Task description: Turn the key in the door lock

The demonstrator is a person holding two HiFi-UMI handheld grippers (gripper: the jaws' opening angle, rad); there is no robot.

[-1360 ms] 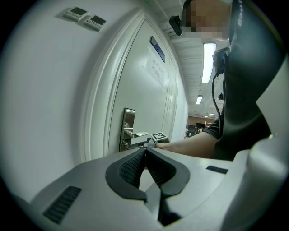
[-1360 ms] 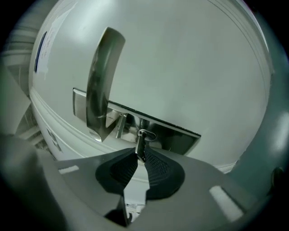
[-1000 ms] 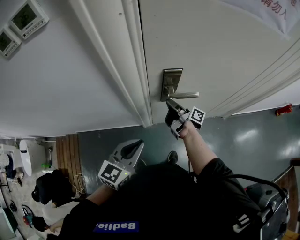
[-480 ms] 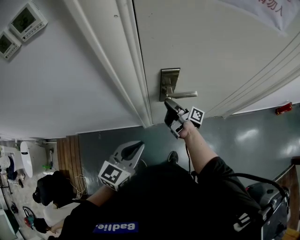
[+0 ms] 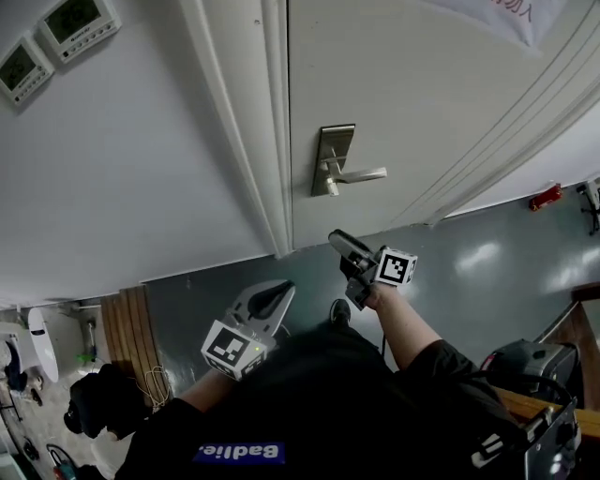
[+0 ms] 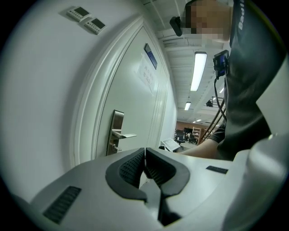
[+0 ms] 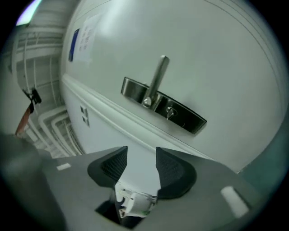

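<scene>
The steel lock plate (image 5: 332,159) sits on the white door (image 5: 422,103), with its lever handle (image 5: 362,175) pointing right. In the right gripper view, a small key (image 7: 170,111) sticks out of the lock plate (image 7: 180,115) beside the handle (image 7: 157,79). My right gripper (image 5: 342,242) hangs below the plate, well clear of it. Its jaws are opening (image 7: 141,155) and nothing is between them. My left gripper (image 5: 272,300) is lower and to the left, away from the door, shut and holding nothing (image 6: 144,155).
The white door frame (image 5: 248,122) runs beside the lock. Two wall control panels (image 5: 84,21) hang at the upper left. A red object (image 5: 544,199) lies on the grey floor at right. A black bag (image 5: 103,398) and wooden boards (image 5: 131,323) are at lower left.
My right gripper has pulled back from the key and lock plate, rolled, and its jaws have spread apart. The left gripper has barely shifted.
</scene>
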